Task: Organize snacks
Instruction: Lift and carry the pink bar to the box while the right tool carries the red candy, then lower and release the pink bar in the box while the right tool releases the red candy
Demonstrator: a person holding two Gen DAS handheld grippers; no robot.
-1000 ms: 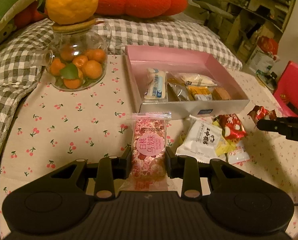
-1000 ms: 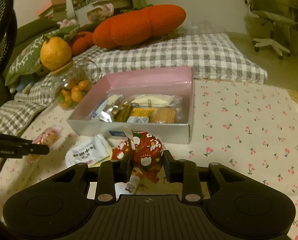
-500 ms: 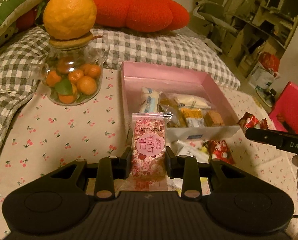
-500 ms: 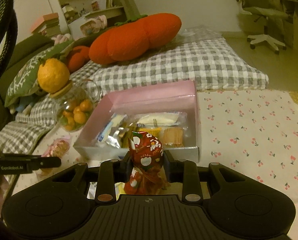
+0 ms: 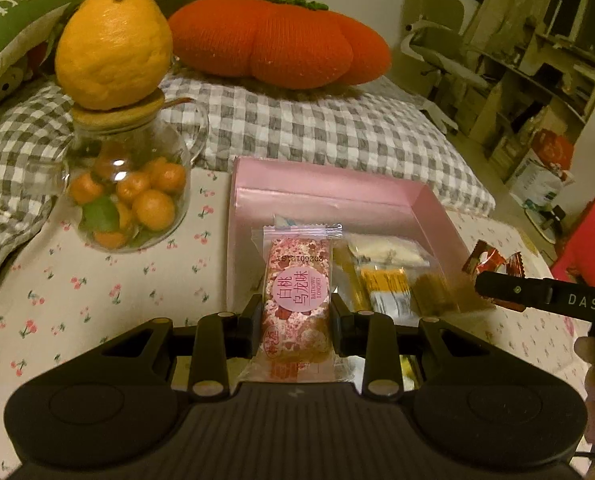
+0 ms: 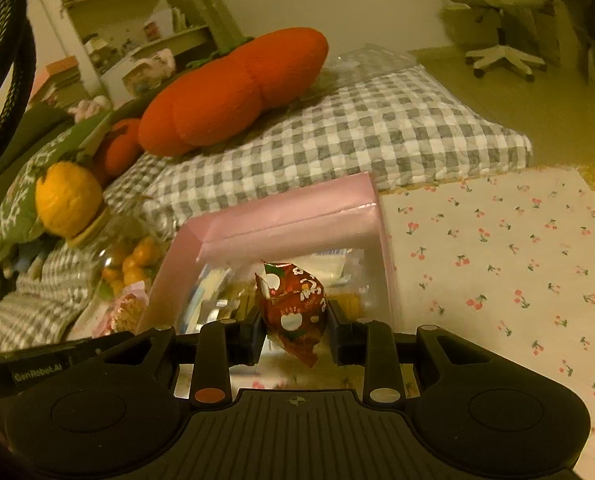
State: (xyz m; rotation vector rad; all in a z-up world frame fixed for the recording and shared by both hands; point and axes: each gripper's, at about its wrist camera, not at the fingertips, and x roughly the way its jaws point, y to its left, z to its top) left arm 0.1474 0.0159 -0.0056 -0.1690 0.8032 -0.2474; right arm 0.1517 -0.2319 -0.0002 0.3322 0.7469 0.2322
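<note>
Left claw [image 5: 293,316] clamped on a pink packet [image 5: 296,300] lettered "BAITAOWU LONGWEI", right claw [image 6: 293,322] clamped on a red wrapped snack [image 6: 293,308], both held at the near edge of the pink box [image 5: 329,192] on the cherry-print desk [image 5: 97,292].

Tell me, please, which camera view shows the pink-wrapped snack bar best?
The left wrist view: the pink-wrapped snack bar stands upright and centred in the left claw, its label readable. The right wrist view shows only a blurred pink scrap beside the pink box.
</note>
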